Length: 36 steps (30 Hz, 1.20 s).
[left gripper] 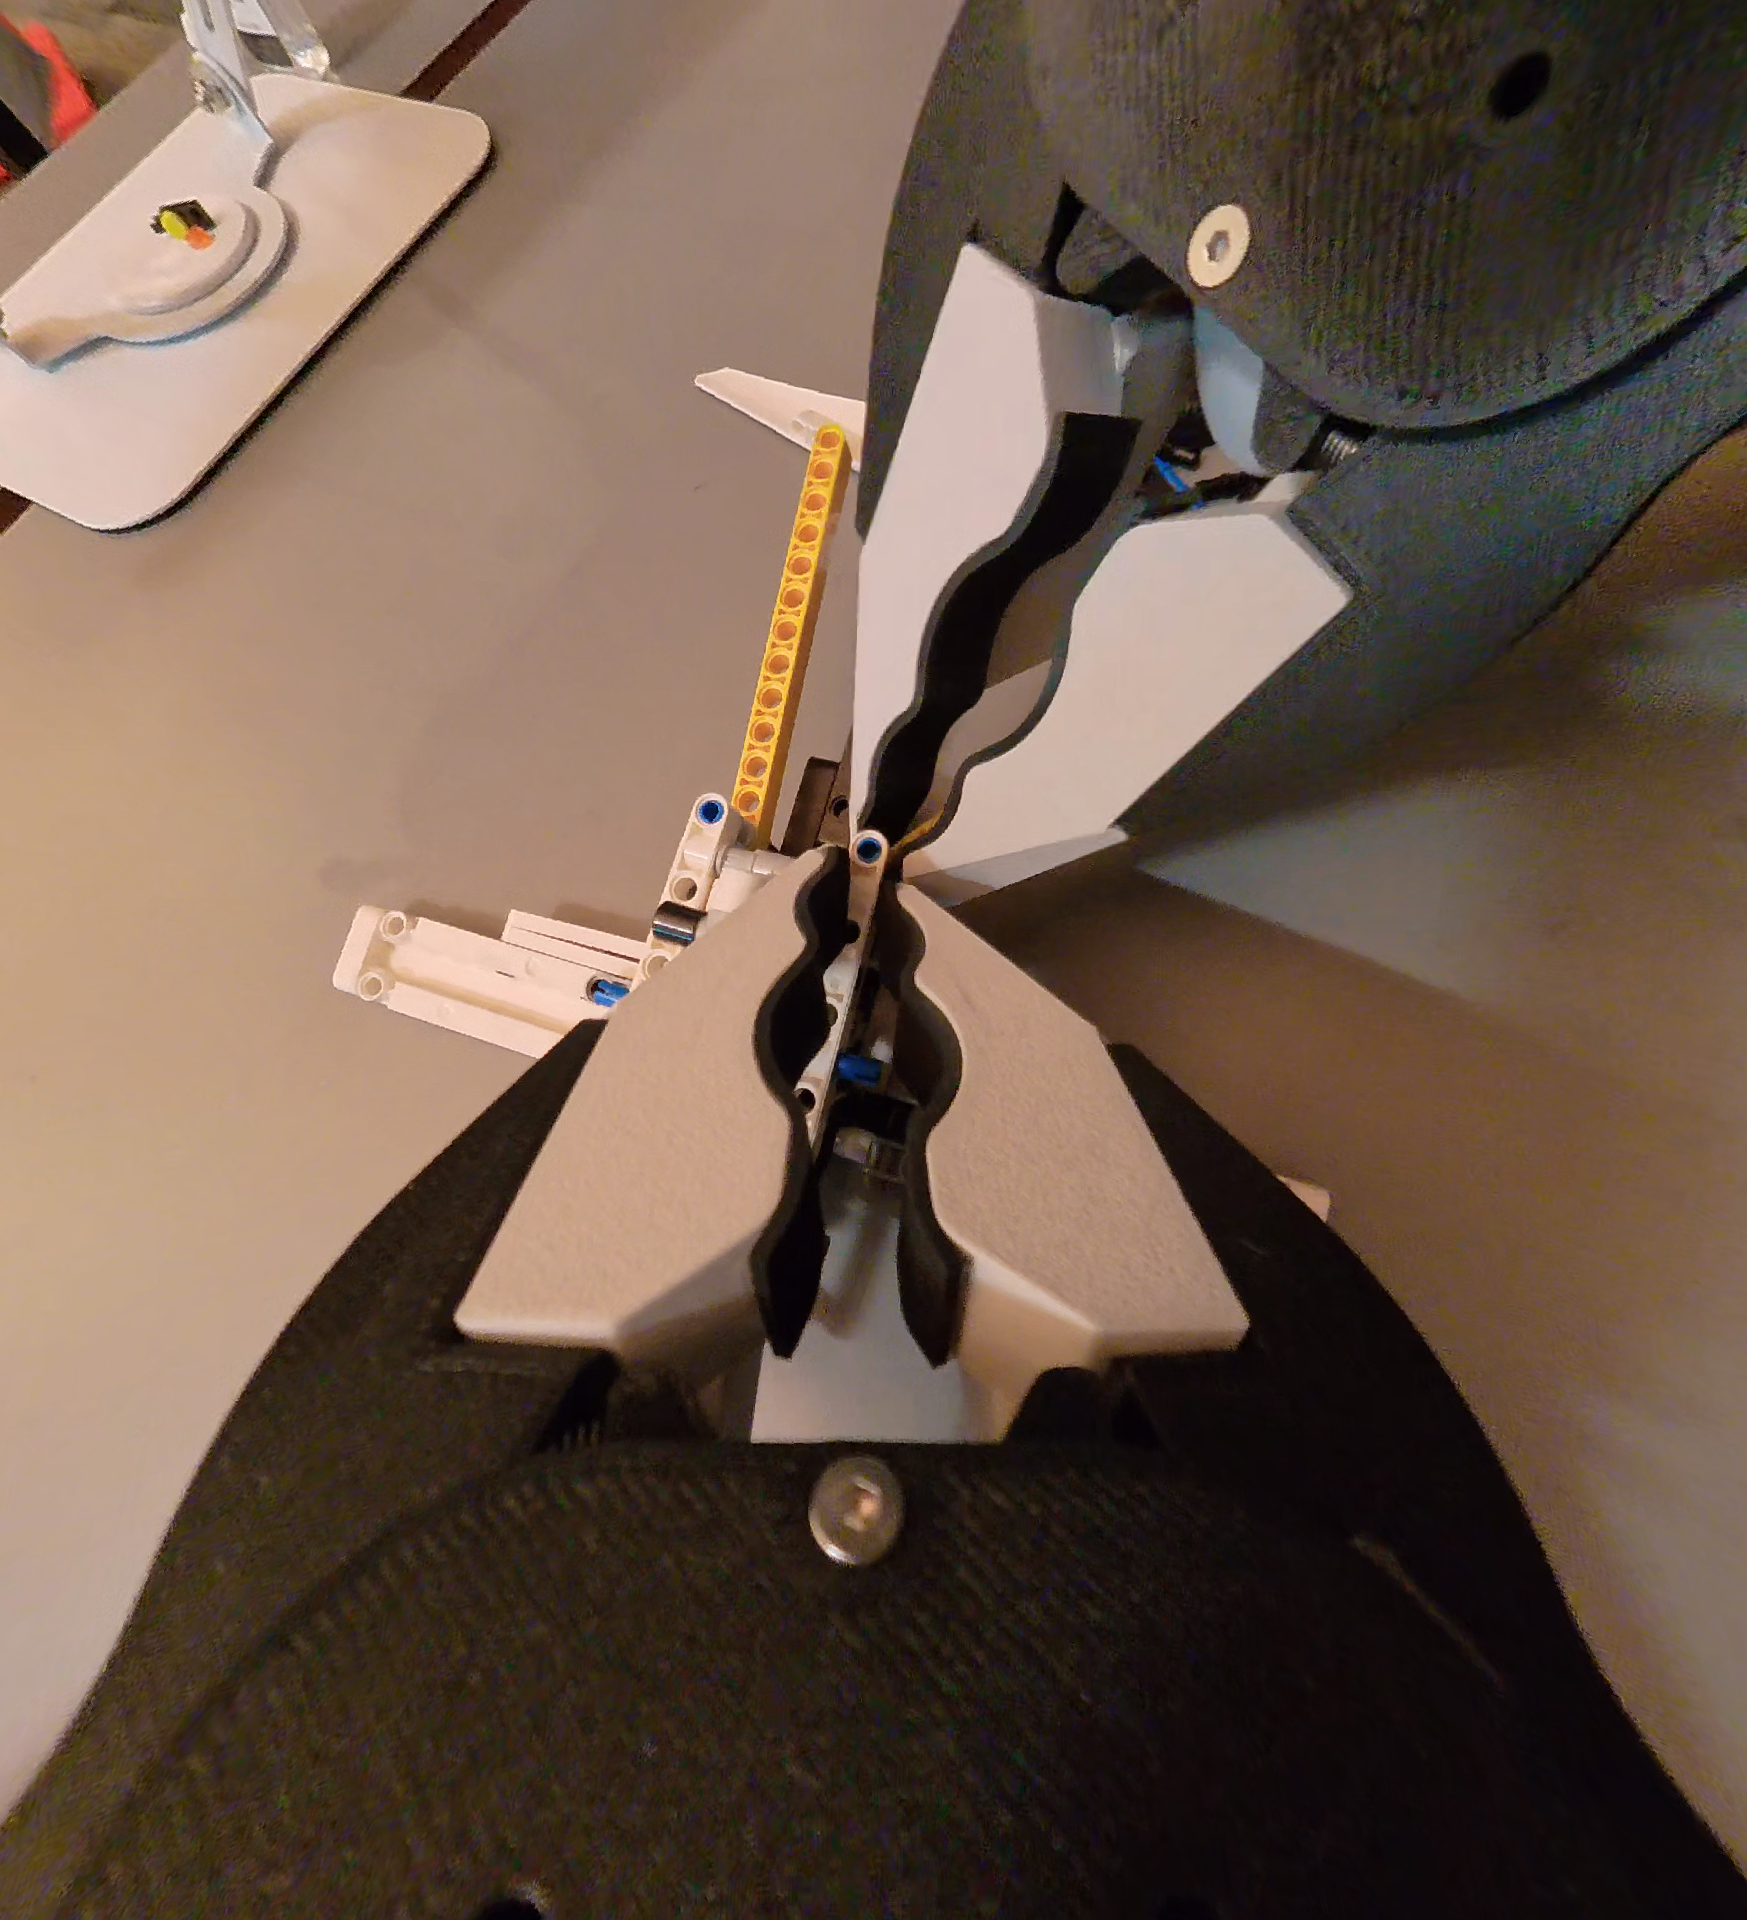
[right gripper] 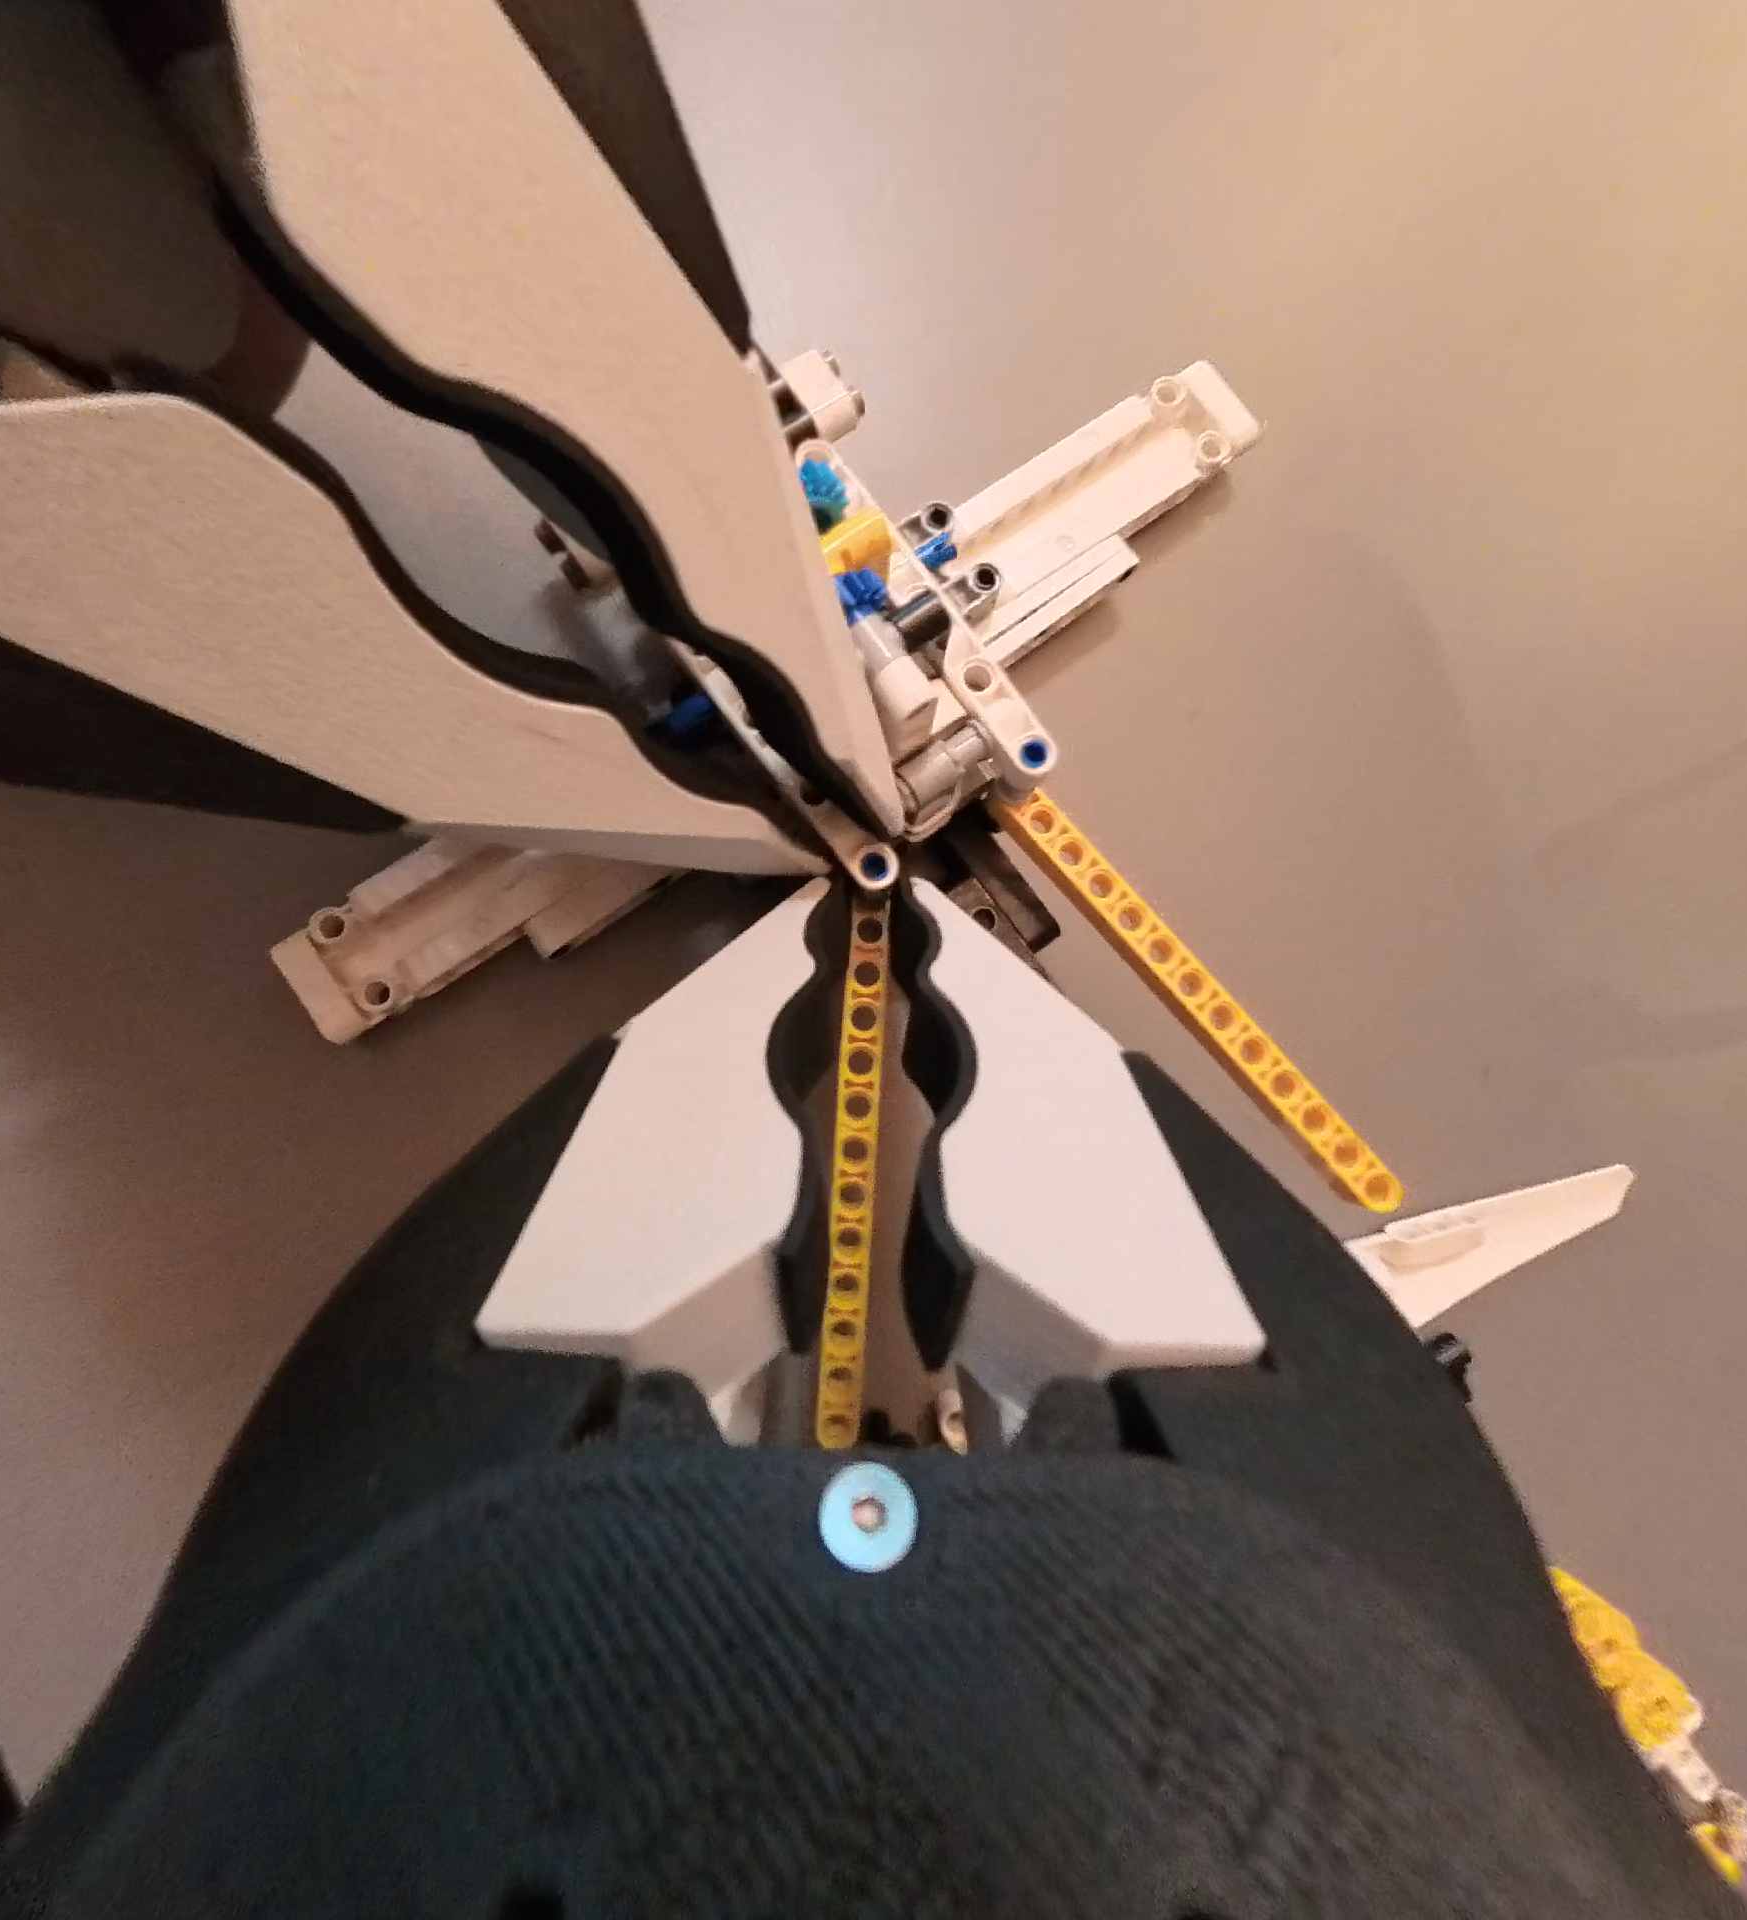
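On the grey table (left gripper: 225, 727), a white toy-brick model (left gripper: 495, 966) with blue pins is gripped at a white beam (left gripper: 864, 862) by the left gripper (left gripper: 853, 883). One yellow holed beam (right gripper: 858, 1091) is clamped by the right gripper (right gripper: 864, 914); another yellow beam (right gripper: 1212, 1008) juts free.

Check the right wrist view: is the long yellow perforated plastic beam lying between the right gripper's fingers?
Yes: the long yellow perforated plastic beam runs lengthwise between the right gripper's black wavy pads, which close on it near the tips.

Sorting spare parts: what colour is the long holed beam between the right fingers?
Yellow beam; right wrist view.
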### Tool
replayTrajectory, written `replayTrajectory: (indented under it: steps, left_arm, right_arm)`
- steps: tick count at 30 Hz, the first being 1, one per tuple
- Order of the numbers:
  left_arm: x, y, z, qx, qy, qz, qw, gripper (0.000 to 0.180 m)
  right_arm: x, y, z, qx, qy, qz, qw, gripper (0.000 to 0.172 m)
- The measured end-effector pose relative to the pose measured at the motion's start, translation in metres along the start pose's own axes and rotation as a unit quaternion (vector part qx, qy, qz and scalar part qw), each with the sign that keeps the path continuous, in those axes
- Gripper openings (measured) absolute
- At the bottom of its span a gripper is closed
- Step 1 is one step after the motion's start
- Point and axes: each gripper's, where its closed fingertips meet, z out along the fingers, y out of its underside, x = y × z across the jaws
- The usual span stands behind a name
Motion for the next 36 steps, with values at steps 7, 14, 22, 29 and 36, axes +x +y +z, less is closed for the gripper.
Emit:
replayTrajectory:
  steps: [7, 14, 22, 29, 36]
  left_arm:
    - [0.0013, -0.0007, 0.0001, 0.007, -0.002, 0.003, 1.0, 0.0]
    - [-0.0012, 0.0014, -0.0018, 0.008, -0.008, -0.001, 1.0, 0.0]
    - [-0.0013, 0.0016, -0.0017, 0.022, -0.016, -0.007, 1.0, 0.0]
    - [-0.0026, 0.0021, -0.0014, 0.023, -0.019, -0.004, 1.0, 0.0]
    - [-0.0017, 0.0007, 0.0004, 0.03, -0.018, -0.009, 0.999, 0.0]
  right_arm:
    - [-0.003, 0.0023, 0.0005, -0.058, -0.051, 0.001, 0.997, 0.006]
    - [-0.0045, 0.0009, 0.002, -0.098, -0.053, -0.024, 0.993, 0.005]
    - [-0.0045, 0.0025, 0.0027, -0.143, -0.042, -0.048, 0.988, 0.006]
    - [-0.0039, 0.0026, 0.0034, -0.169, -0.04, -0.056, 0.983, 0.006]
    - [-0.0002, 0.0029, 0.0051, -0.139, 0.001, -0.071, 0.988, 0.006]
